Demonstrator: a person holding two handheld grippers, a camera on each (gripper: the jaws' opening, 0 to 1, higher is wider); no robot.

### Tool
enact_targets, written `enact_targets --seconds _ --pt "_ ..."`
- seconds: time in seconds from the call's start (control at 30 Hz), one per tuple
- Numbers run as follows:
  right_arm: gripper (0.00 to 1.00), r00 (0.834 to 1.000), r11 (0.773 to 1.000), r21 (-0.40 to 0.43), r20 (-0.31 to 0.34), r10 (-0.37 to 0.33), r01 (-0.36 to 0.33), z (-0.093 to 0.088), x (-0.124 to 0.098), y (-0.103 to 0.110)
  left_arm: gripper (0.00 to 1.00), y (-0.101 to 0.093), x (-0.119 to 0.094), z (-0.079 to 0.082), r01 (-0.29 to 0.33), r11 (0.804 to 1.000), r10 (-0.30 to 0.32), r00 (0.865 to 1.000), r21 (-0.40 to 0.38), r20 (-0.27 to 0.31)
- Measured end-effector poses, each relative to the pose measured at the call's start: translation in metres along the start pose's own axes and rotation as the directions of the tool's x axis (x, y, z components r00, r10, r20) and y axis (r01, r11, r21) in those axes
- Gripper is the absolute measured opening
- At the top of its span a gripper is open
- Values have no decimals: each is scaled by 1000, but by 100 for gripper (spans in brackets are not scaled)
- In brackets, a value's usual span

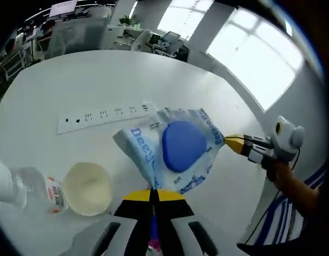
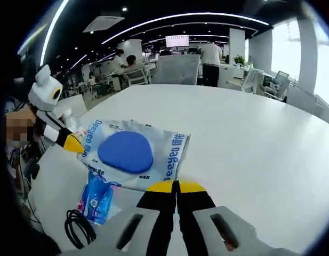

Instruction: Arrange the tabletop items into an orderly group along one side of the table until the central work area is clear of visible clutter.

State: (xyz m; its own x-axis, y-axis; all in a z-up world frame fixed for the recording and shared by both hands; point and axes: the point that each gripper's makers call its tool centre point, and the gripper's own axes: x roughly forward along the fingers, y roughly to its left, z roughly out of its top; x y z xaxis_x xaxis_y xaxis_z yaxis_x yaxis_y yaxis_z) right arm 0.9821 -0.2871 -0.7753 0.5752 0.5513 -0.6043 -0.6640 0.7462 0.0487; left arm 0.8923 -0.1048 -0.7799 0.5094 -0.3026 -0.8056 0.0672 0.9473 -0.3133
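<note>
A white wet-wipes pack [image 1: 183,146] with a blue oval lid and blue lettering hangs between both grippers over the white table [image 1: 100,74]. My left gripper [image 1: 153,196] is shut on the pack's near corner, yellow tips pressed together. The right gripper [image 1: 232,141] comes in from the right, its yellow tip pinched on the pack's far corner. In the right gripper view the same pack [image 2: 127,152] lies ahead of my right gripper [image 2: 176,186], which is shut on its near edge, while the left gripper [image 2: 73,144] holds the left corner.
A white power strip [image 1: 105,114] lies beyond the pack. A white bowl [image 1: 88,188] and a clear plastic bottle [image 1: 25,186] sit at the left. A small blue packet [image 2: 97,194] and a black cable [image 2: 79,224] lie under the pack. Chairs and people stand beyond the table [image 2: 249,133].
</note>
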Motion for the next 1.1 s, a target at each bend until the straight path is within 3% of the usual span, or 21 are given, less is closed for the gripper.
enact_targets --seconds 0.37,0.5,0.8,0.97,1.03,1.1 --pt "0 999 1000 -3 -25 -29 29 -6 22 -11 0 9 27 4 -54 997 57 998 63 -34" --pt "0 999 999 -29 -26 -37 36 -11 31 -11 0 13 38 0 -98 985 108 992 140 -64" --pt "0 999 998 -64 -39 -22 19 -23 43 -11 0 18 56 -3 -155 952 189 976 265 -106" --pt "0 999 997 -77 -46 -8 4 -27 48 -9 0 22 62 -2 -183 922 235 965 342 -116" --pt "0 999 996 -94 -52 -1 -4 -30 51 -7 0 23 63 -3 -192 901 256 960 390 -118" --pt "0 998 995 -101 -57 5 -11 -30 48 -6 0 22 64 -4 -195 894 264 956 404 -124"
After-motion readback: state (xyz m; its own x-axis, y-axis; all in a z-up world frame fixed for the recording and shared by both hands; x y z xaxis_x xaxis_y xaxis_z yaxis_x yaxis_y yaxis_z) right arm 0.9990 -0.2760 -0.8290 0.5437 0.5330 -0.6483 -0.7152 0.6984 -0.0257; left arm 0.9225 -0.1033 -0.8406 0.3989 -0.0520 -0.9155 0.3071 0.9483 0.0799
